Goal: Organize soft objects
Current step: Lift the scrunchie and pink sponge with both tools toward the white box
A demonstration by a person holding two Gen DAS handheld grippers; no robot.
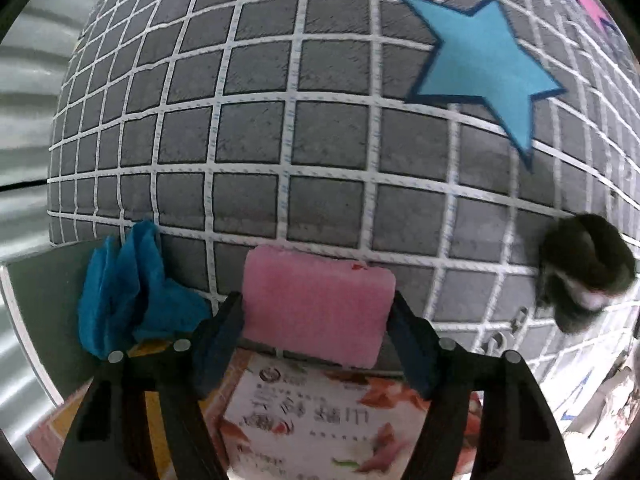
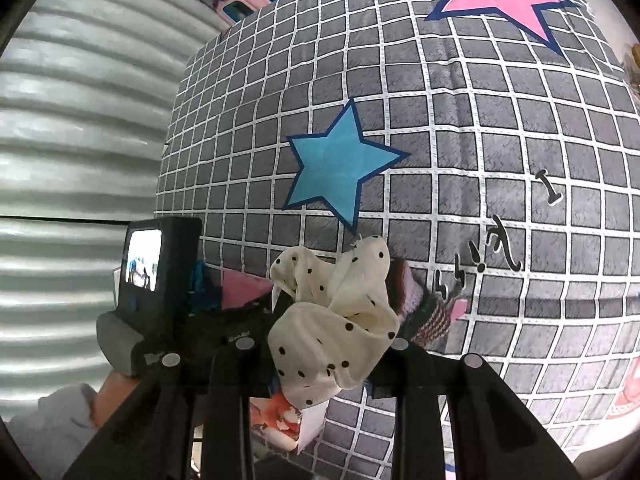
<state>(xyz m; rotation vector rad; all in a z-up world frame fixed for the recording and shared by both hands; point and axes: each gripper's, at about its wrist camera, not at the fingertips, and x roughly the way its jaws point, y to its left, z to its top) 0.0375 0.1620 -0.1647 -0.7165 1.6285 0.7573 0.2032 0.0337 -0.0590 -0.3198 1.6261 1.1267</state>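
The pink rectangular foam sponge (image 1: 316, 312) sits between our left gripper (image 1: 316, 328) jaws, which touch its ends above a printed cardboard box (image 1: 312, 420). Our right gripper (image 2: 332, 344) is clamped on a cream polka-dot fabric scrunchie (image 2: 336, 320) over the grey checked bedspread (image 2: 440, 120). Squeezed too lightly, the springy sponge could slip free.

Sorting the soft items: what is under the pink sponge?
The pink sponge lies partly on the grey checked bedcover, its near edge over a printed carton. Whatever sits directly beneath it is covered.

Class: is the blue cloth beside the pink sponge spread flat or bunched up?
Bunched up: the blue cloth stands in crumpled folds left of the pink sponge.
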